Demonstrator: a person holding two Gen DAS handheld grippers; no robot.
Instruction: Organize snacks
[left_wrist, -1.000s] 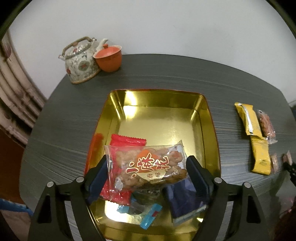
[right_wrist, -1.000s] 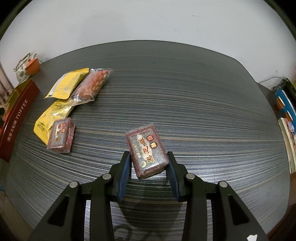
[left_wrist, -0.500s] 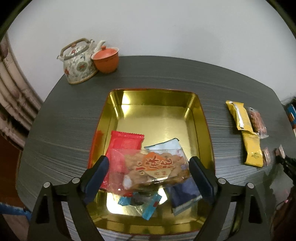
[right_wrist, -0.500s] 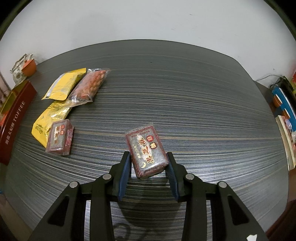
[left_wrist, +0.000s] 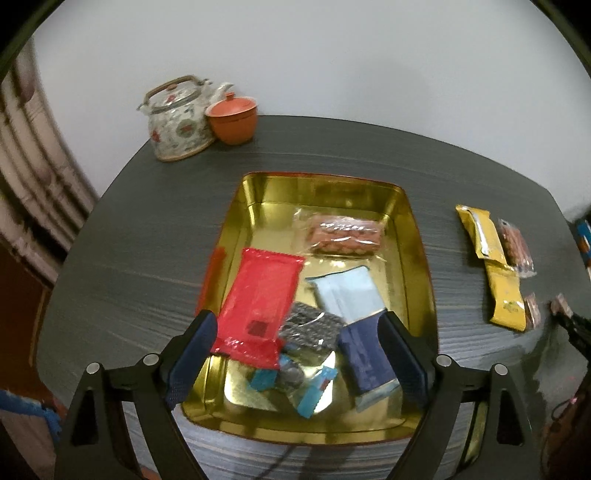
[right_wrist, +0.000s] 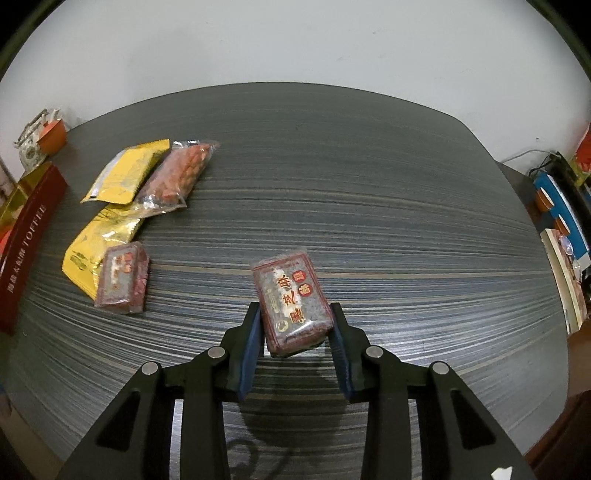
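Observation:
A gold tray (left_wrist: 421, 258) holds several snacks: a red packet (left_wrist: 262, 299), a light blue one (left_wrist: 347, 295), a dark blue one (left_wrist: 364, 358) and a clear peanut packet (left_wrist: 345, 236) lying towards its far end. My left gripper (left_wrist: 295, 325) hangs open above the tray's near end with nothing held. In the right wrist view a dark red cake packet (right_wrist: 290, 299) sits between the closing jaws of my right gripper (right_wrist: 294, 312), both pads against its sides. The tray's red side (right_wrist: 29, 236) shows at far left.
Loose on the dark table lie two yellow packets (right_wrist: 129, 171) (right_wrist: 98, 251), a peanut packet (right_wrist: 177, 173) and a small dark red packet (right_wrist: 122, 277). A teapot (left_wrist: 177, 118) and an orange cup (left_wrist: 232, 118) stand at the far corner. Books and boxes (right_wrist: 561, 221) crowd the right edge.
The peanut packet has left my left gripper and now lies in the far part of the tray; that gripper has opened wider and drawn back. My right jaws have narrowed onto the dark red packet.

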